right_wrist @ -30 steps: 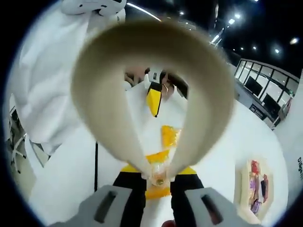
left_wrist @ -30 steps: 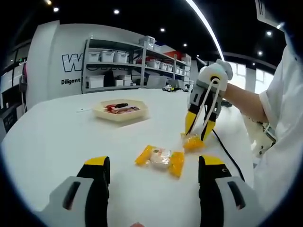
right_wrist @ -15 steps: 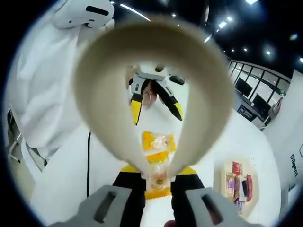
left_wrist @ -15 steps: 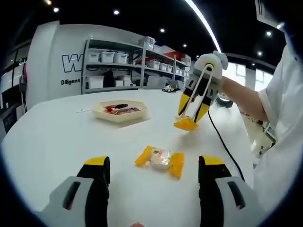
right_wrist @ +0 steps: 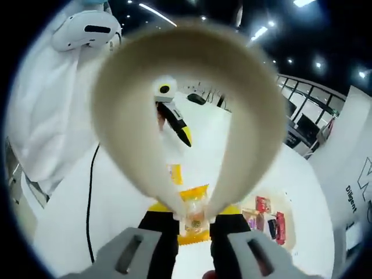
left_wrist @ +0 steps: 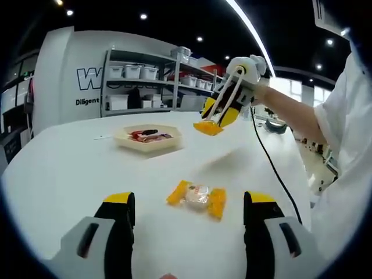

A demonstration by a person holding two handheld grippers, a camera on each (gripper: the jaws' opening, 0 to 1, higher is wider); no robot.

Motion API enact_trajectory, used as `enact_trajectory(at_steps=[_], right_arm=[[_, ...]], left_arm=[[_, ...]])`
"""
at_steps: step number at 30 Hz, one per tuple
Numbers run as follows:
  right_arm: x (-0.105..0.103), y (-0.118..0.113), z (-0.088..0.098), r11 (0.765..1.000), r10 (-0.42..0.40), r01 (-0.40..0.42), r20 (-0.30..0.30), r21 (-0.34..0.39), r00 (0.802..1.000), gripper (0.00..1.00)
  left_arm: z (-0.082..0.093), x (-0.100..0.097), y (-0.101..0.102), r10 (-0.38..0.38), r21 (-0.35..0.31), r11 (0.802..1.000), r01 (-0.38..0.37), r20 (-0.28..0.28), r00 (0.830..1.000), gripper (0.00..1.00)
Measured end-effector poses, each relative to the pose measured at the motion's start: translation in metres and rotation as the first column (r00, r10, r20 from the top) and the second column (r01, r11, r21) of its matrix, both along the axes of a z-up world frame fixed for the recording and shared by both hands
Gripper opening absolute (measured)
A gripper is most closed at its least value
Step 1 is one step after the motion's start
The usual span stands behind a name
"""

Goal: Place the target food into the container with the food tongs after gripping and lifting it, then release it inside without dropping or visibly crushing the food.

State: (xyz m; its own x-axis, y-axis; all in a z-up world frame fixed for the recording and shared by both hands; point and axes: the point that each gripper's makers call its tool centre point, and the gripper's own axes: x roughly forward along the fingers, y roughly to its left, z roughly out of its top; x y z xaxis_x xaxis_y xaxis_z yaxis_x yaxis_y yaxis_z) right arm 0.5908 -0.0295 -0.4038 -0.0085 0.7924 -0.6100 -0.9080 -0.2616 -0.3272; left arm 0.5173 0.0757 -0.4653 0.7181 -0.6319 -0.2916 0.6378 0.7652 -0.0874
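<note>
A beige hexagonal tray (left_wrist: 146, 145) holding red-wrapped food sits at the far middle of the white table. My right gripper (left_wrist: 220, 114) is shut on beige food tongs (left_wrist: 232, 93). The tong tips pinch a yellow packet (left_wrist: 207, 128) in the air, right of the tray and above table level. In the right gripper view the tongs (right_wrist: 116, 116) loop upward and their tips clamp the packet (right_wrist: 195, 216) between my right gripper (right_wrist: 193, 225) jaws; the tray (right_wrist: 290, 229) lies to the right. A second yellow packet (left_wrist: 196, 196) lies on the table between the jaws of my open left gripper (left_wrist: 189, 200).
A black cable (left_wrist: 273, 174) trails across the table's right side. A person's white sleeve (left_wrist: 343, 145) stands at the right edge. Metal shelves with bins (left_wrist: 151, 75) stand behind the table. The left gripper (right_wrist: 173, 119) shows through the tong loop.
The right gripper has lifted the tongs and pinched packet off the table, carrying them up and left toward the tray. The left gripper and the second packet stayed put.
</note>
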Motion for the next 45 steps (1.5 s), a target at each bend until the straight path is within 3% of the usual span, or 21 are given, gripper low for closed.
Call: enact_trajectory(at_steps=[15,29,38,39,45], right_arm=[[0.062,0.001,0.004,0.993,-0.114,0.114,-0.007,0.026,0.993,0.13],[0.116,-0.008,-0.001,0.977,-0.215,0.215,0.005,-0.006,0.977,0.13],[0.151,-0.018,-0.015,0.939,-0.342,0.342,-0.005,-0.017,0.94,0.13],[0.157,-0.02,-0.018,0.927,-0.373,0.373,-0.003,-0.025,0.928,0.13],[0.167,-0.018,-0.026,0.91,-0.412,0.412,0.009,-0.044,0.911,0.14]], left_arm=[[0.001,0.0,0.006,0.009,-0.008,1.0,-0.009,0.005,1.0,0.75],[0.0,0.0,0.007,0.015,-0.007,1.0,-0.015,0.004,1.0,0.75],[0.001,0.0,0.008,0.016,-0.007,1.0,-0.016,0.004,1.0,0.75],[0.001,0.0,0.008,0.016,-0.006,1.0,-0.016,0.005,1.0,0.75],[0.001,0.0,0.009,0.018,-0.005,1.0,-0.018,0.006,1.0,0.75]])
